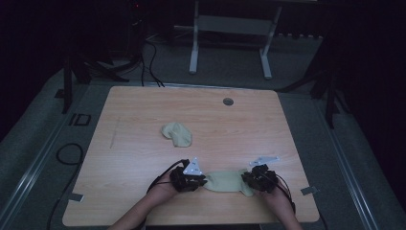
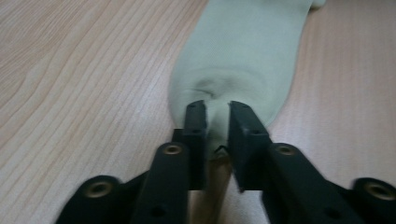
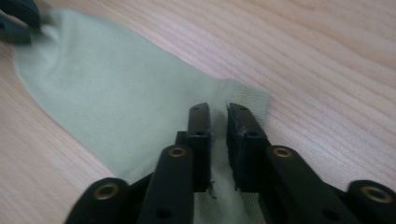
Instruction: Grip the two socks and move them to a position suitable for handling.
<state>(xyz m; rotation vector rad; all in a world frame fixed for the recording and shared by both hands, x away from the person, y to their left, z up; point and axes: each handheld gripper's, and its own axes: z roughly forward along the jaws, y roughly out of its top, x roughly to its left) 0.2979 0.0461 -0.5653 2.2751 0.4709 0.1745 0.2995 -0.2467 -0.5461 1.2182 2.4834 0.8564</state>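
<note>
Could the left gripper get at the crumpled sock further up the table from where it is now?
Probably yes. The crumpled sock lies alone on bare table, nothing between it and the left gripper. But a fold of the flat sock sits between that gripper's jaws, so it must clear it first.

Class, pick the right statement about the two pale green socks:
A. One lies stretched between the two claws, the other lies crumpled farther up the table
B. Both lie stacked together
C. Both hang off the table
A: one sock spans between the left claw and the right claw, while the other sock lies bunched alone mid-table.
</note>
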